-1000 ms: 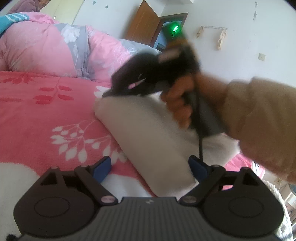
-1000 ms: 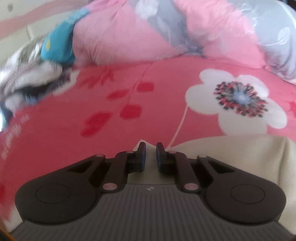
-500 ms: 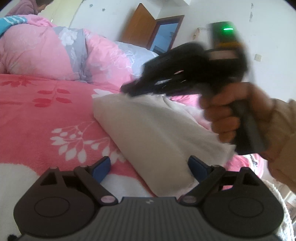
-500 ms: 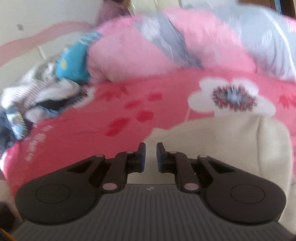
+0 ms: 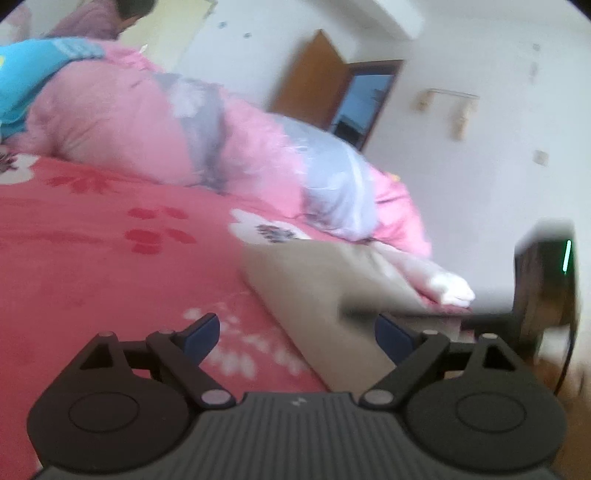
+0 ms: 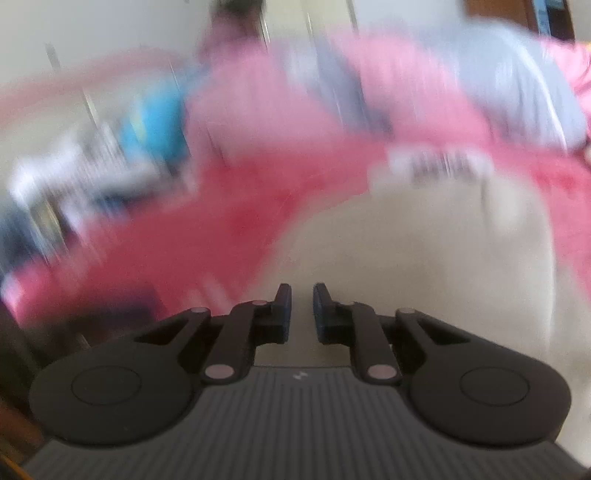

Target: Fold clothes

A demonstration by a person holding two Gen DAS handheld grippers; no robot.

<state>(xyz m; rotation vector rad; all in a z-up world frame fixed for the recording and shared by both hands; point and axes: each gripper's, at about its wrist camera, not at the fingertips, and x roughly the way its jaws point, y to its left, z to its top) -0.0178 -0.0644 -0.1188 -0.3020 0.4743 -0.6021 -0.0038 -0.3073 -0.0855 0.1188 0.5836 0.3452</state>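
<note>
A cream garment (image 5: 321,291) lies folded in a thick rectangle on the red flowered blanket (image 5: 92,240). My left gripper (image 5: 297,332) stands open just in front of its near end, with one finger on each side and nothing held. The dark body of the right-hand tool (image 5: 543,284), blurred and showing a green light, sits low at the right edge of the left wrist view. In the very blurred right wrist view, my right gripper (image 6: 302,306) is shut with only a thin gap. It holds nothing and hovers over the cream garment (image 6: 424,258).
A bulky pink and grey duvet (image 5: 207,133) lies along the far side of the bed. A pile of clothes (image 6: 74,177) and a blue garment (image 6: 159,122) sit at the far left. A person (image 5: 107,18) is behind the duvet. A brown door (image 5: 314,81) stands open.
The right gripper has drawn back from the garment's far corner, dropping low to the right in the left wrist view. Its own view has swung fast and blurred. The left gripper stays open.
</note>
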